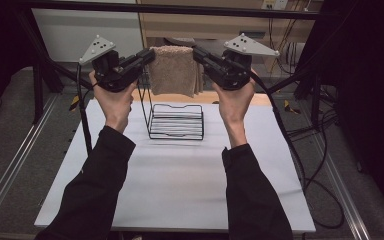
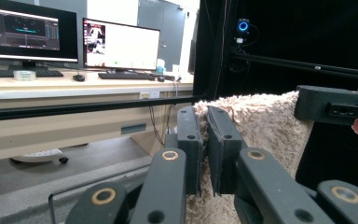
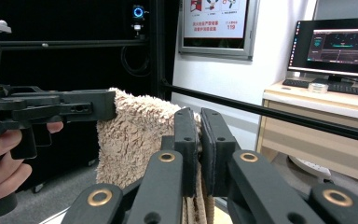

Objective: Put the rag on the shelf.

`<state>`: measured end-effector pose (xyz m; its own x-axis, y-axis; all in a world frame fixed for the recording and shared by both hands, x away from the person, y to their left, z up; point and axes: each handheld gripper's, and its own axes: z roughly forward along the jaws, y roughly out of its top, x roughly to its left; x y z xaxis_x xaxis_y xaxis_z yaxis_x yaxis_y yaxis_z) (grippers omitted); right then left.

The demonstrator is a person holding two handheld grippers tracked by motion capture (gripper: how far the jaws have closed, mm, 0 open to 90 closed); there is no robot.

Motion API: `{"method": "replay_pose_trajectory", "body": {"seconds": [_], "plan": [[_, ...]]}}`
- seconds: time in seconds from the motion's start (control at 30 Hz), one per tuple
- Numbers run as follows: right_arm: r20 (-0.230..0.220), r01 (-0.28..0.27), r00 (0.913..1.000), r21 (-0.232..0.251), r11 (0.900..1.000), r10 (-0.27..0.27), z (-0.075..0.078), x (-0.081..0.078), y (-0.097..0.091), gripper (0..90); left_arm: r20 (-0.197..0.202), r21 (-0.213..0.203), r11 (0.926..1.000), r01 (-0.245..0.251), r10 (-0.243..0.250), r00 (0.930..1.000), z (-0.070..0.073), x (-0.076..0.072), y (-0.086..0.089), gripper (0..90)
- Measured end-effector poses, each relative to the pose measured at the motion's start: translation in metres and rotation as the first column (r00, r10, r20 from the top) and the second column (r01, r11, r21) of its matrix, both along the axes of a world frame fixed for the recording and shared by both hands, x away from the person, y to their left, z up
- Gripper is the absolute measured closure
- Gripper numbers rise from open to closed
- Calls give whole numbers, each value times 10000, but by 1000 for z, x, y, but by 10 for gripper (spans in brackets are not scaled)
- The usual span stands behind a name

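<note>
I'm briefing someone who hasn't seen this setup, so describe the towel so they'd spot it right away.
Start at the white table and find the black wire rack near its far edge. Above the rack, the towel hangs stretched between the left gripper and the right gripper, each clamped on an upper corner. It is the one soft, shaggy beige thing among black metal and plastic.

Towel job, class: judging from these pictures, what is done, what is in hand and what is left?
Done: the towel is off the table and folded. In hand: the left gripper and right gripper each clamp a top corner, holding it above the wire rack. Left: probably getting it onto the rack and letting go.
</note>
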<state>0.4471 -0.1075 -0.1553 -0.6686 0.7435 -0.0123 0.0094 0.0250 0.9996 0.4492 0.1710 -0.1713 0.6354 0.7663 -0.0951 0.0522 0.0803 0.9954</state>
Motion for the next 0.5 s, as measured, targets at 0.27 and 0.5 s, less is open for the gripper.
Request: {"method": "replay_pose_trajectory", "body": {"seconds": [0.27,0.5], "plan": [[48,35,10000,25,10000,-35,5,8,1,861,34,86,9999,-115,114,9999,8,10,-1,839],[57,188,9998,6,9998,-188,9,20,1,861,97,157,9996,-218,216,9997,11,19,-3,839]]}}
